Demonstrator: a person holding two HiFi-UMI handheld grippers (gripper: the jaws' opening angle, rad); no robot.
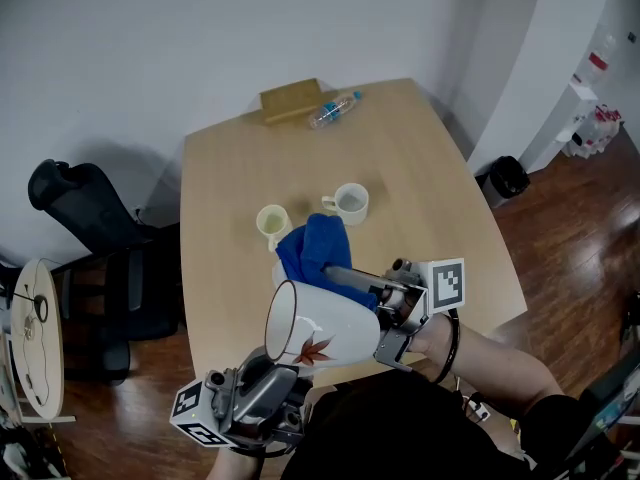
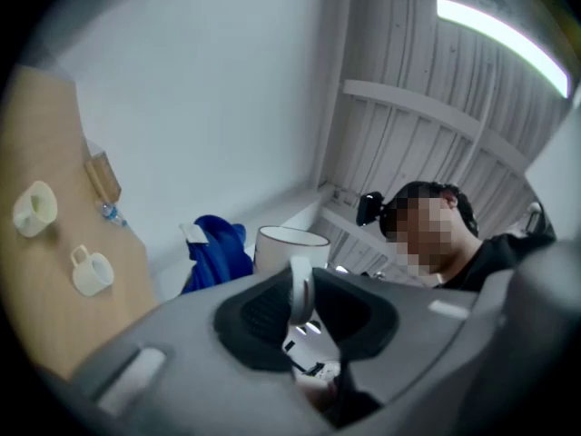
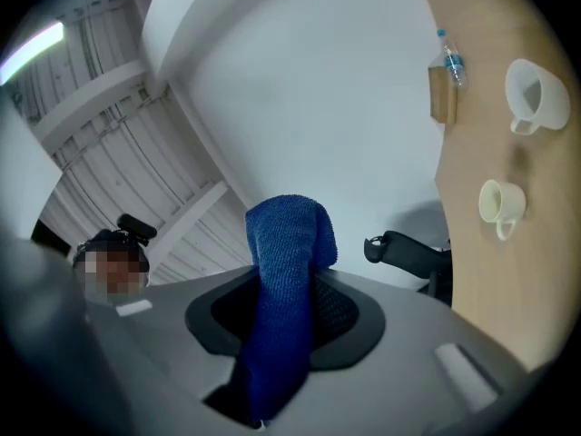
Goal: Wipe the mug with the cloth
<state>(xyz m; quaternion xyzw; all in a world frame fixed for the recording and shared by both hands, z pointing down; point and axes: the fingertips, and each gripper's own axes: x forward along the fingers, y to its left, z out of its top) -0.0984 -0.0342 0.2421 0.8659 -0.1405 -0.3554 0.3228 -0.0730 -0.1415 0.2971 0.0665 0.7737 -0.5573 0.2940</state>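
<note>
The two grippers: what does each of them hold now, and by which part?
The left gripper holds the white mug by its handle, clamped between the jaws. The right gripper holds the blue cloth by a bunched fold.

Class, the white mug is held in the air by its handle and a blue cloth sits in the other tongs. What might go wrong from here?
1. The left tongs pinch only the thin handle of the tipped white mug, above the table's near edge; wiping pressure may twist it loose and drop it.
2. The right tongs grip just a fold of the blue cloth; rubbing could pull it out.
</note>
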